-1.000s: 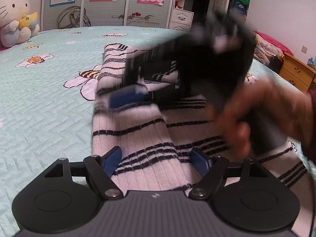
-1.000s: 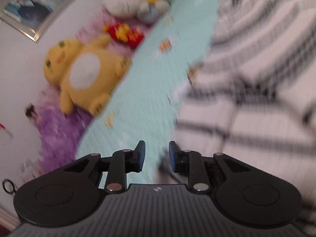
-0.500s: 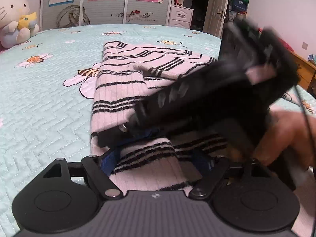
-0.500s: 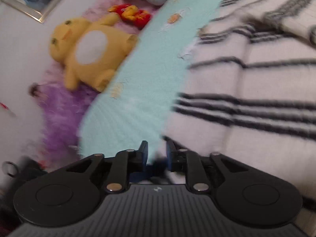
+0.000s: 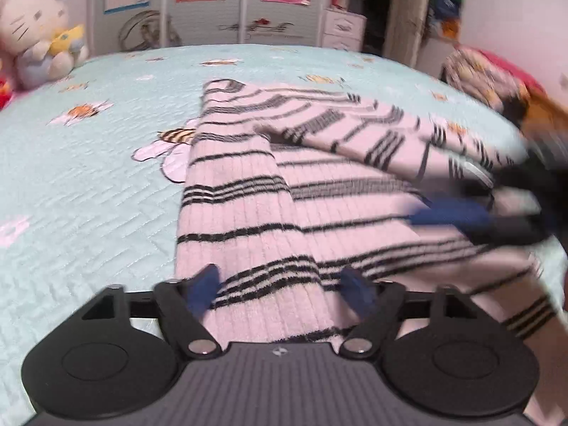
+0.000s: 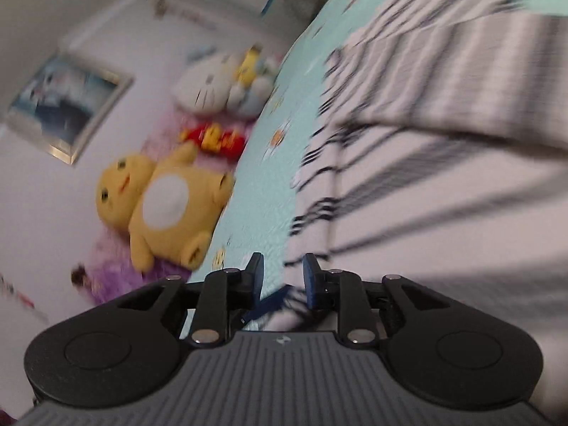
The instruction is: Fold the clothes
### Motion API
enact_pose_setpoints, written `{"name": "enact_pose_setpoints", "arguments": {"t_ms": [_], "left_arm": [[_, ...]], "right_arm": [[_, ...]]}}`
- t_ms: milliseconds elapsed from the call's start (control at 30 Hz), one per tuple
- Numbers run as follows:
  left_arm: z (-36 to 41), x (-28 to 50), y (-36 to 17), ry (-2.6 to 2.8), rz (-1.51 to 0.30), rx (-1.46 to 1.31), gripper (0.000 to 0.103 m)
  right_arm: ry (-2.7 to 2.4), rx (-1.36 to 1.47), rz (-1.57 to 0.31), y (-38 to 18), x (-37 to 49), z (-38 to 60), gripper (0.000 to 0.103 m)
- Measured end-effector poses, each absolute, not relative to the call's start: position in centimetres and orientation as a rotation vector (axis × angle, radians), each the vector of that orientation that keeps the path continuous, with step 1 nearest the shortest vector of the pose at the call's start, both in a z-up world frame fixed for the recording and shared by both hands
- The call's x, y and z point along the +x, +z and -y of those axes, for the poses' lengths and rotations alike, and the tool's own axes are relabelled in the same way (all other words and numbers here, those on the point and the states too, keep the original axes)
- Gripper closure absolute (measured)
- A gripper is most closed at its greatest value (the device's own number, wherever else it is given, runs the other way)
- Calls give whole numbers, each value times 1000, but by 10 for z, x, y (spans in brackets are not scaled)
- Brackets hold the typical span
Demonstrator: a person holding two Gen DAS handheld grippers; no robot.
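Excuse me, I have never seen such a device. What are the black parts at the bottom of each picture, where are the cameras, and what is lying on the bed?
There is no robot here. A person holds one hand tool in each hand, and each tool has two fingers with blue tips that open and close. A wide-angle camera sits on each tool and looks forward along the fingers, so the black body at the bottom is the tool itself.

One picture comes from the left gripper. Its jaws are wide apart, over the near edge of a pink sweater with black stripes, partly folded on a pale green bedspread.

The other comes from the right gripper, tilted sideways. Its jaws stand a little apart and nothing sits between them. It also appears, blurred, at the right in the left picture.

Plush toys lie beside the bed.
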State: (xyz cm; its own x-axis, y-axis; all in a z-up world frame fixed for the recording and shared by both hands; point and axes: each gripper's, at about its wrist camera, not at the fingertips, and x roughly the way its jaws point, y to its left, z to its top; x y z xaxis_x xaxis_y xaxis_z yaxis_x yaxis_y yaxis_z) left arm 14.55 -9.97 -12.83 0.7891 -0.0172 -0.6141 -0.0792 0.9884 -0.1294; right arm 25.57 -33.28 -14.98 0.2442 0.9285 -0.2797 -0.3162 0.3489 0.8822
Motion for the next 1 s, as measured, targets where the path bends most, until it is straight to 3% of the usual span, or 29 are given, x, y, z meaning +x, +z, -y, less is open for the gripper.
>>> {"name": "enact_pose_setpoints", "arguments": {"t_ms": [100,233,367,500,1000], "left_arm": [[91,135,-114,-12,-624,-290,46],[101,151,-131,8,-768,-241,47],[127,152,-127,50,-778,-69,44],[123,148,-113,68,-811,-167,44],[104,126,-116,64,-878,-327,41]], "right_arm": [[897,819,-937,-151,230,388,74],[758,923,-885,-159,210,449,72],[595,1008,-826,-164,211,481,64],[424,1073,-765,-167,217,505,55],[326,1046,-822,-188,289,485,55]]}}
